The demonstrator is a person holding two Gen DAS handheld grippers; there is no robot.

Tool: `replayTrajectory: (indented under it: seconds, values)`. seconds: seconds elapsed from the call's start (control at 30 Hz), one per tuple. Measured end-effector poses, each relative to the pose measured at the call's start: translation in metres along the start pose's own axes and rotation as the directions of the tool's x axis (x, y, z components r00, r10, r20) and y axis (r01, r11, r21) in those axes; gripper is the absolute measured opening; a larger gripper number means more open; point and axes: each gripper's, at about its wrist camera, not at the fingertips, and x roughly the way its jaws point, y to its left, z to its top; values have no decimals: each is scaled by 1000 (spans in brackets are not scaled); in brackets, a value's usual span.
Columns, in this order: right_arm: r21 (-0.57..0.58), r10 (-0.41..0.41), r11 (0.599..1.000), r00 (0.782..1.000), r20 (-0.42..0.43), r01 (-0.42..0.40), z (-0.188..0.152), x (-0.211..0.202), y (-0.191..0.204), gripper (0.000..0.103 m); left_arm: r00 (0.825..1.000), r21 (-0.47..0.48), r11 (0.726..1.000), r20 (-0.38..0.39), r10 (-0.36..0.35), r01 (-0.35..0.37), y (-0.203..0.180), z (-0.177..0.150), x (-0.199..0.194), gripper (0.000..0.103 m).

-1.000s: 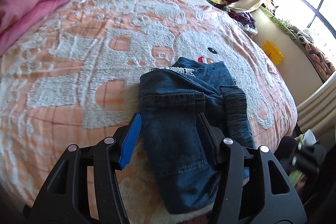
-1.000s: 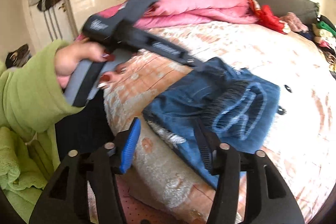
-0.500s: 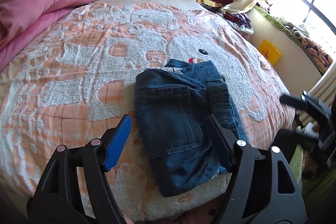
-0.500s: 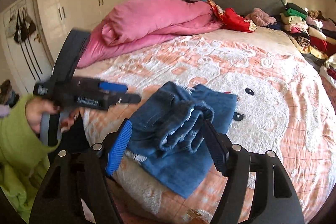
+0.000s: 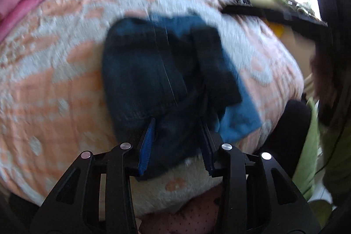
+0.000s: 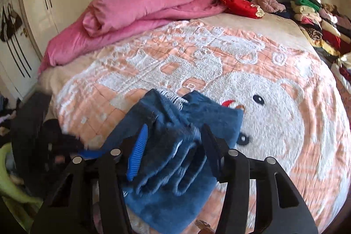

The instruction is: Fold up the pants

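Both my hands have dropped closer to the folded pants (image 5: 158, 80) since half a second ago, and both pairs of jaws have just been closing. Left wrist view, badly blurred: my left jaws (image 5: 177, 124) stand apart with the near hem of the denim between them; whether the pads press it I cannot tell. To their right a dark bar crosses the frame. Right wrist view, sharper: my right jaws (image 6: 173, 131) flank the ribbed waistband, still apart, on the bed (image 6: 285, 124); beyond them lie a pink quilt (image 6: 142, 8) and stacked clothes (image 6: 318, 21).
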Motion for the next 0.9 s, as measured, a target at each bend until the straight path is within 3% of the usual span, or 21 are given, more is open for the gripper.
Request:
replayTrajectory:
  seconds: [0.1,0.27,0.3,0.33,0.37,0.4,0.53,0.73,0.9]
  values:
    - [-18,-31,999,999,-44,31,14,25,-1,48,999,50,998,11,39,-40,-9,-5,2,31]
    - [-62,-14,998,989,-148,4,26,69,4,48,1000,25,1000,11,8,-8,-3,-3,2,31]
    - [-77,-19,997,985,-170,6,26,77,7,45,1000,26,1000,12,8,-8,-4,-3,2,31]
    - [-103,-53,994,978,-201,32,25,91,8,28,1000,26,1000,11,7,-8,-4,-3,2,31]
    - [-127,-97,989,970,-221,70,24,100,9,21,1000,26,1000,12,6,-6,-4,-3,3,31]
    - [-155,-159,980,957,-242,124,22,113,8,21,1000,25,1000,13,3,-4,-3,-2,3,31]
    - [-102,-160,985,950,-267,138,15,134,0,22,1000,20,1000,19,-4,4,0,-1,3,31]
    - [-60,-161,987,956,-244,151,13,131,-7,30,1000,16,1000,18,-8,8,0,-1,3,32]
    - [16,-121,992,975,-188,126,19,105,-13,48,1000,15,1000,15,-8,8,1,-1,4,32]
